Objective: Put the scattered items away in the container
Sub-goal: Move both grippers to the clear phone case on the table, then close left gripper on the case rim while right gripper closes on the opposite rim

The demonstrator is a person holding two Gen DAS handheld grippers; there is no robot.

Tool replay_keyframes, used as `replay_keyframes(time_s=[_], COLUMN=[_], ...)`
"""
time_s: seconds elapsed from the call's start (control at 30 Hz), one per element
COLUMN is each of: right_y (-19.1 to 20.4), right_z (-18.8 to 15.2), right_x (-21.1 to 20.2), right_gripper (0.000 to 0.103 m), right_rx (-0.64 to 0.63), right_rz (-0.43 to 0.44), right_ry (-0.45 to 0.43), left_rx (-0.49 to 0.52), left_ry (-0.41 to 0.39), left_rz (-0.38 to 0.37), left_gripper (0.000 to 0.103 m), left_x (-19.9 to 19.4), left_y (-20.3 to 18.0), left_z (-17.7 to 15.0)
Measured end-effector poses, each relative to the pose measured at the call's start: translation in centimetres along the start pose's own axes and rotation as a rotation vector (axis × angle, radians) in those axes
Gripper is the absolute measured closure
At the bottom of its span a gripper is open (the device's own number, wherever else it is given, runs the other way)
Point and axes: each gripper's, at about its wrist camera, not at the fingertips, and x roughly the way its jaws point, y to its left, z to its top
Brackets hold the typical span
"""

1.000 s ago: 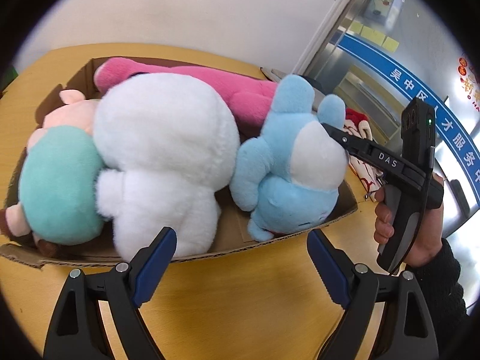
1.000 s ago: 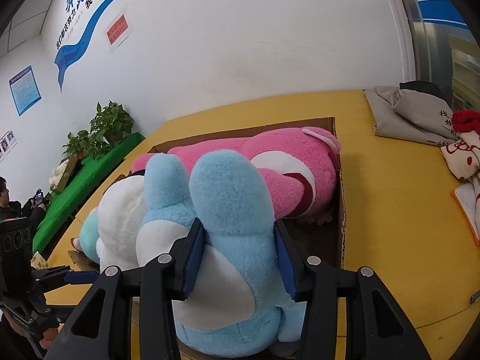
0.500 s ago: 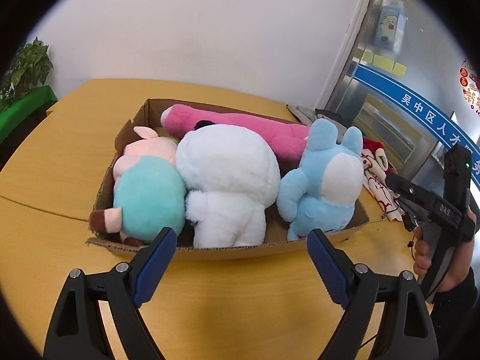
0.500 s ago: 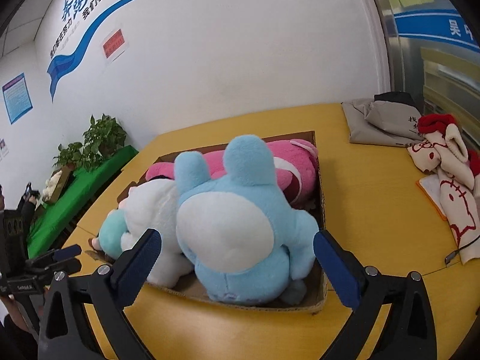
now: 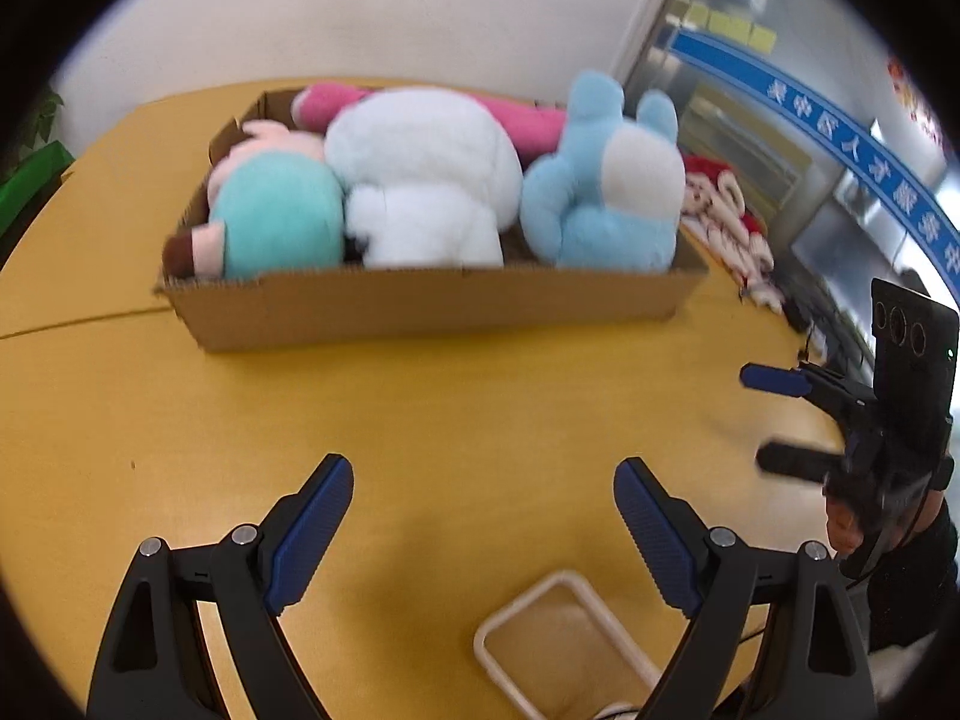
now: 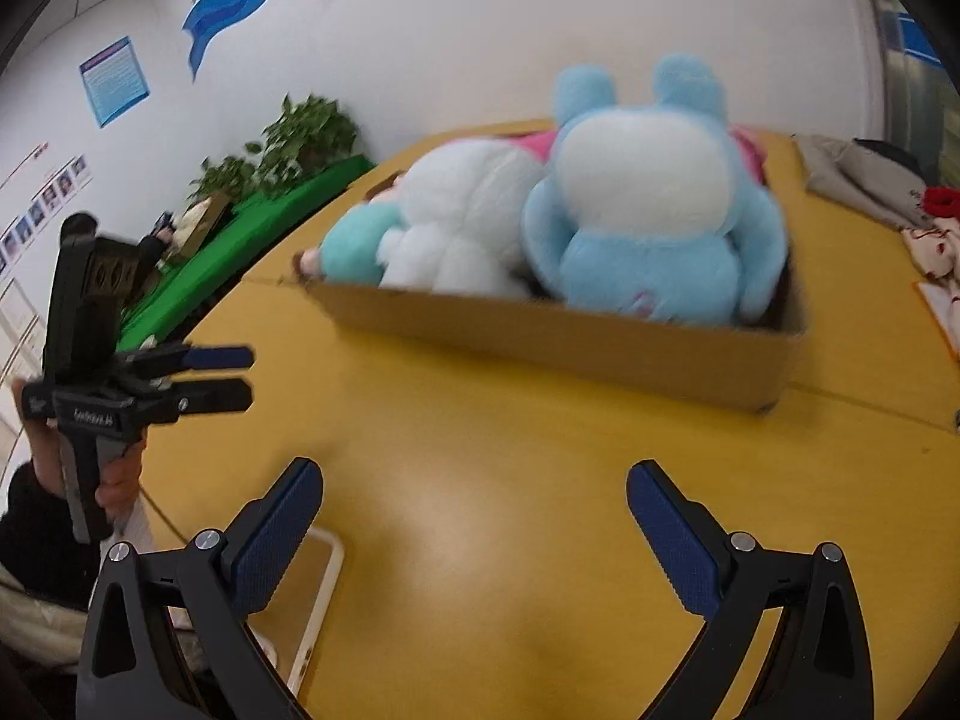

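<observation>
left wrist | cardboard box [image 5: 432, 306] packed: teal, white, pink, blue plush toys [image 5: 600, 192] | both hand-held grippers agape, empty

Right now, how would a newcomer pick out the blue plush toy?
Find the cardboard box on the yellow table. The blue plush sits at its right end in the left wrist view, beside the white plush. Only it has round ears and a white patch.

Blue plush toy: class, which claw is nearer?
Right. The right claw faces the blue plush toy straight on; the left claw sits off toward the teal toy.
</observation>
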Motion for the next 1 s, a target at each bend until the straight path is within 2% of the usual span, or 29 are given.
replay_keyframes(time_s=[0.17, 0.27, 0.37, 0.43, 0.5, 0.53, 0.63, 0.67, 0.73, 0.8, 0.9, 1.0], right_y=[4.1, 5.8, 6.7, 7.2, 7.5, 7.5, 7.0, 6.9, 6.7, 6.5, 6.4, 5.8], right_z=[-3.6, -4.6, -5.7, -6.4, -6.8, -6.8, -6.8, -6.9, -6.8, -6.7, -5.4, -4.2], right_x=[3.2, 4.4, 5.6, 6.5, 6.5, 6.5, 6.4, 6.4, 6.3, 6.3, 6.5, 7.2], right_gripper=[0.001, 0.006, 0.016, 0.034, 0.045, 0.054, 0.069, 0.071, 0.085, 0.088, 0.090, 0.090], right_rx=[-0.017, -0.063, -0.114, -0.165, -0.215, -0.212, -0.187, -0.183, -0.184, -0.198, -0.235, -0.263], right_rz=[0.102, 0.097, 0.057, -0.006, -0.041, -0.027, -0.011, -0.009, -0.020, -0.042, -0.069, -0.091], right_ry=[0.088, 0.126, 0.176, 0.217, 0.212, 0.216, 0.210, 0.207, 0.193, 0.186, 0.189, 0.186], left_rx=[0.042, 0.039, 0.045, 0.060, 0.053, 0.056, 0.063, 0.065, 0.063, 0.063, 0.111, 0.111], left_ry=[0.091, 0.162, 0.204, 0.221, 0.256, 0.241, 0.240, 0.237, 0.248, 0.265, 0.267, 0.269], left_rz=[0.000, -0.009, -0.017, -0.017, -0.008, 0.007, 0.024, 0.038, 0.027, -0.005, 0.014, 0.004], left_gripper=[0.014, 0.014, 0.014, 0.023, 0.053, 0.054, 0.064, 0.071, 0.079, 0.095, 0.095, 0.094], left_x=[0.9, 1.8, 2.6, 3.1, 3.9, 3.9, 4.0, 4.0, 4.2, 4.5, 4.8, 5.0], left_y=[-0.4, -0.3, -0.6, -1.0, -0.9, -0.9, -1.1, -1.1, -1.1, -1.4, -2.4, -2.5], left_z=[-2.4, -4.0, -5.1, -5.7, -6.2, -6.3, -6.3, -6.1, -5.9, -5.7, -5.8, -5.6])
